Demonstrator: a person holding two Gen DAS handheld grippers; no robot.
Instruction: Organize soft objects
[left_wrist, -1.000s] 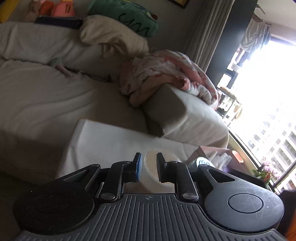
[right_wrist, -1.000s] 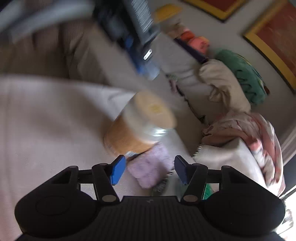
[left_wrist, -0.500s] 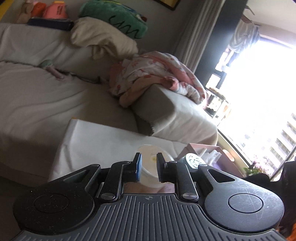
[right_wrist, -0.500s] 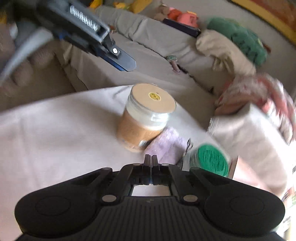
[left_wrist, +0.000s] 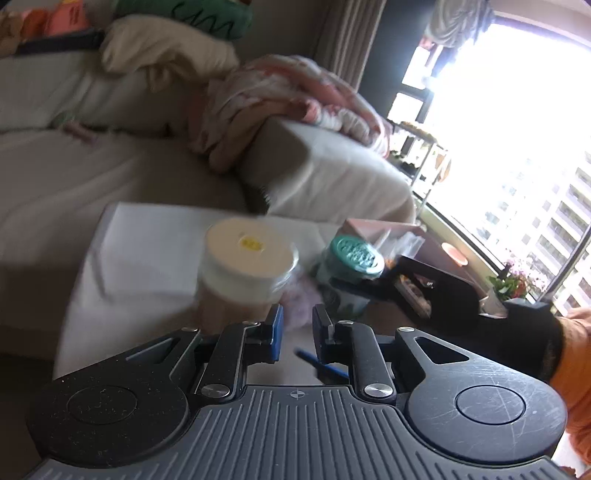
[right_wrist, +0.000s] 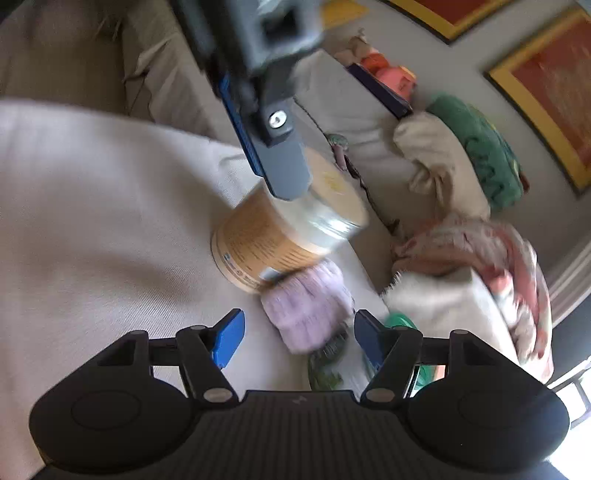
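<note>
Right tool (right_wrist: 299, 341) is spread wide, nothing between the pads, hovering just above the lilac fuzzy cloth (right_wrist: 306, 310), which sits in line with the gap. The cloth lies on the white-covered bench (right_wrist: 92, 221), touching the base of the tan-label jar (right_wrist: 273, 236) on one side and next to the green-lid jar (right_wrist: 400, 321) on the other; the green lid is mostly hidden behind the right tool's finger. Left tool (left_wrist: 297, 330) has its jaws apart with a narrow gap, gripping nothing; through that gap a bit of the lilac cloth shows, blurred. In the right wrist view one left-tool finger (right_wrist: 277, 147) hangs over the tan-label jar, overlapping its lid; can't tell if it touches. In the left wrist view the jar's cream lid carries a small yellow sticker (left_wrist: 251, 243). Both views are motion-blurred. Behind the bench: beige sofa (left_wrist: 92, 173) with a cream pillow (left_wrist: 166, 51), a green plush cushion (right_wrist: 480, 147) and a pink patterned blanket (left_wrist: 295, 96) bunched over the armrest. Orange-and-yellow framed pictures (right_wrist: 546, 74) on the wall, bright window (left_wrist: 517, 147) off to the side.
</note>
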